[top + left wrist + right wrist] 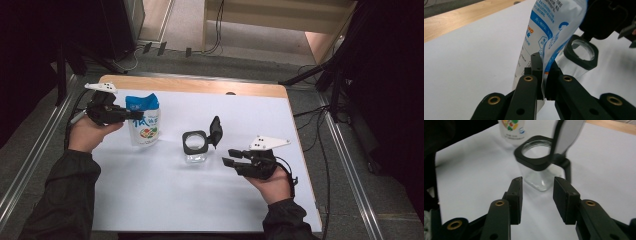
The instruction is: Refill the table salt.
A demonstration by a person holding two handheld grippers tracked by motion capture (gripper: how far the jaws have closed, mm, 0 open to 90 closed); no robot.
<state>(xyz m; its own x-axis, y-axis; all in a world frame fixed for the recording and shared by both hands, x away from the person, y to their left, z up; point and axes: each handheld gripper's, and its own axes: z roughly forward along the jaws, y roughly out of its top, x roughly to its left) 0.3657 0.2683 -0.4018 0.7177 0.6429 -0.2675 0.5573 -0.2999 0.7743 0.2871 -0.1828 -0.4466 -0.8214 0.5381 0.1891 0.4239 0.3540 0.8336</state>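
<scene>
Pouch (143, 120), blue and white with printed text, stands on the white surface (150, 200) at the left side, and the left gripper (131, 115) has its jaws pinched tight on the pouch's edge partway up; the left gripper view shows the film (549, 37) squeezed flat between the two pads. Near the middle of the surface sits a clear square jar (195, 150) with a black collar, its hinged black lid (216, 131) flipped up and standing open on the far right side of the mouth. The right gripper (231, 156) hovers just beside the jar on its right, jaws partly apart with nothing between them; in the right gripper view the jar (537, 170) lies ahead of the jaws, not yet within them. The work in hand looks like bringing the pouch over to the open jar, probably to pour its contents in. To do that well, the grip on the thin film should stay firm, since a soft pouch held by one edge is likely to sag or swing as it lifts. The right gripper would best close on the jar's clear body below the collar to steady it, keeping clear of the raised lid so it is not knocked shut. Whether the pouch's top is already open cannot be told from these views.
</scene>
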